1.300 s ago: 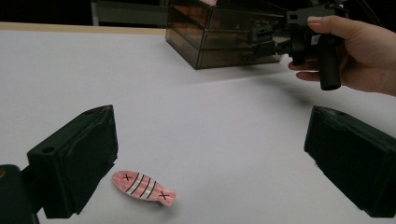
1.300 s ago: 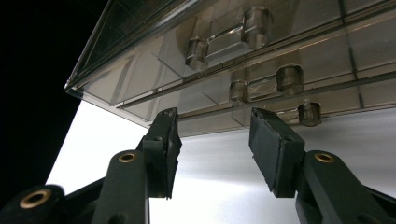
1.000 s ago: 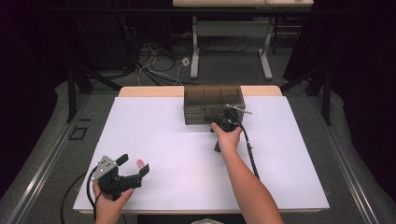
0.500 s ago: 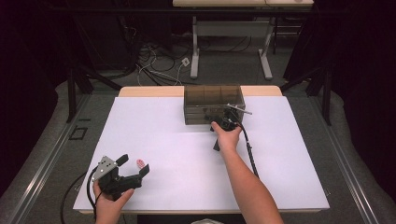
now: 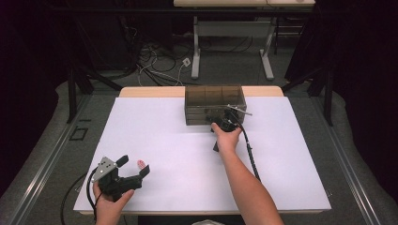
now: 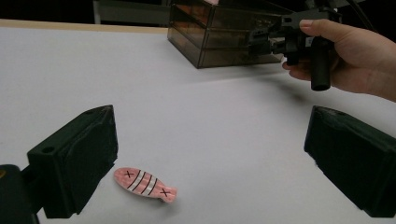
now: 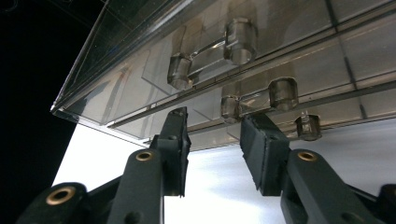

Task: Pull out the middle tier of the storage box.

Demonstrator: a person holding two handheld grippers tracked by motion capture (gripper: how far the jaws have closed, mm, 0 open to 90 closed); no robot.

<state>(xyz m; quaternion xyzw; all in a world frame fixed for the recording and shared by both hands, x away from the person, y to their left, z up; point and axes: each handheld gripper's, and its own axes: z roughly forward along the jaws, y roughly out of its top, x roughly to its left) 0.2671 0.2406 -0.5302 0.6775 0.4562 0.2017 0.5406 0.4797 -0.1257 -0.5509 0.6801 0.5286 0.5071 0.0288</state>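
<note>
Against my smoky clear drawer box (image 5: 213, 104), tilted right gripper (image 7: 212, 140) sits unclenched just below a drawer handle (image 7: 259, 99).

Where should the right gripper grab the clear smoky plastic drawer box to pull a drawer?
Grip a bar handle on the smoky drawer box, from the front. The bar stands off on two posts, and the open right gripper sits just below it.
</note>
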